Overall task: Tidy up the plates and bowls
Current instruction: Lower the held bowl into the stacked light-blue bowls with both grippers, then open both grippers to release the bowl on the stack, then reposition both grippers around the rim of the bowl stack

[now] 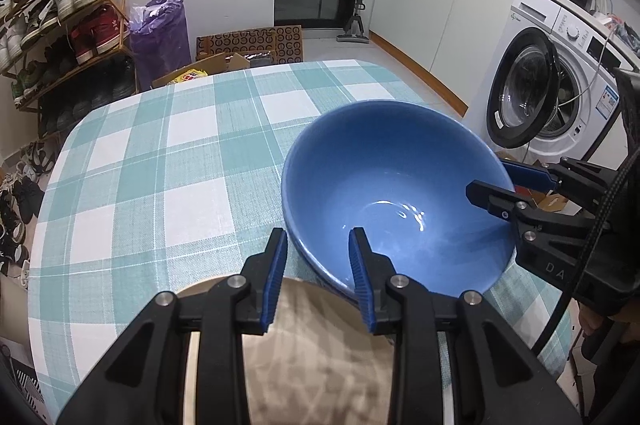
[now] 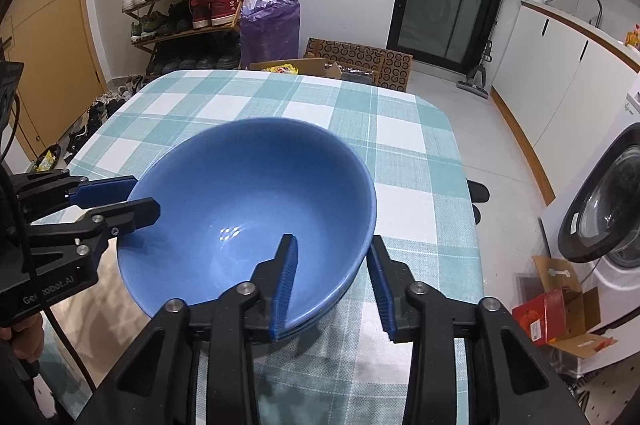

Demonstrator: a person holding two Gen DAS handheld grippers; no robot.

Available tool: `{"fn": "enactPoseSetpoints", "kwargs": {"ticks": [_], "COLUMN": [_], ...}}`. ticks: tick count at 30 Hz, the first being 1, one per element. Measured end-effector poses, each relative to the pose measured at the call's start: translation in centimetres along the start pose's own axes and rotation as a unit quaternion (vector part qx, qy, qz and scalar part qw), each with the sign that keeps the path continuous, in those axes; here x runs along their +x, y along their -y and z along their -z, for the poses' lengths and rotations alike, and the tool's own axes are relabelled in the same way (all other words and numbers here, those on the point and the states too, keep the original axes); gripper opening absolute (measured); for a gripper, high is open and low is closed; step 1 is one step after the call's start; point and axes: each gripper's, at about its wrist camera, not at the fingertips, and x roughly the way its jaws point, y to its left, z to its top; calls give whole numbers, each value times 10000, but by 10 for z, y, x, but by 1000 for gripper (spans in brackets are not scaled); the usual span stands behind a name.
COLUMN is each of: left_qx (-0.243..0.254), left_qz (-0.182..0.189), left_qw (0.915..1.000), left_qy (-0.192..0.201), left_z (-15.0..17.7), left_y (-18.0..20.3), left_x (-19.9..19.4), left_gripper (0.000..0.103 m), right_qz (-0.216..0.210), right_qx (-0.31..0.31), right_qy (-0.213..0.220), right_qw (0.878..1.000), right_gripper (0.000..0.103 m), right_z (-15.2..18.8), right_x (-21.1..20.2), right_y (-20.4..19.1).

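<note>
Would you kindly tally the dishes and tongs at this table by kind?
Blue bowl: 1 sure; a second may nest beneath, unclear
Beige plate: 1
Tongs: 2, left tongs and right tongs
Total: 4 sure

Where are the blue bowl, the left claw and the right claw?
blue bowl (image 2: 248,193), right wrist view, inner wall.
left claw (image 1: 318,279), left wrist view, between fingertips.
right claw (image 2: 332,283), right wrist view, between fingertips.

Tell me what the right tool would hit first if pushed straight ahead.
Probably the blue bowl: the right tool already straddles its near rim, so it would push into the bowl wall almost immediately.
</note>
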Motion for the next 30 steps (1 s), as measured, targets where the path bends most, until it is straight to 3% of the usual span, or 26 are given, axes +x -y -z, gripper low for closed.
{"fn": "enactPoseSetpoints", "kwargs": {"ticks": [8,16,19,24,26,30], "left_qx": [-70,-100,-165,-233,-273,-374], "left_qz": [-6,-24,-18,-108,-110,-64], "left_qw": [10000,9999,9999,9996,9995,9992], "left_qy": [-3,2,5,87,96,154], "left_z": [0,0,0,1,1,1], "left_y": [-3,-7,-10,-16,-18,-23], "left_x": [-5,-8,-8,-9,-8,-7], "left_gripper": [49,56,60,81,83,98], "right_qz": [-109,-210,-207,-250,-269,-299], "right_qx": [126,282,337,411,422,478], "right_qy": [53,190,184,159,169,196], "right_qw": [9998,9992,9990,9987,9986,9982], "right_gripper": [55,82,86,92,96,100], "right_z": [3,5,5,7,8,9], "right_x": [-5,-12,-12,-11,-10,-9], "right_y": [9,16,20,23,24,27]}}
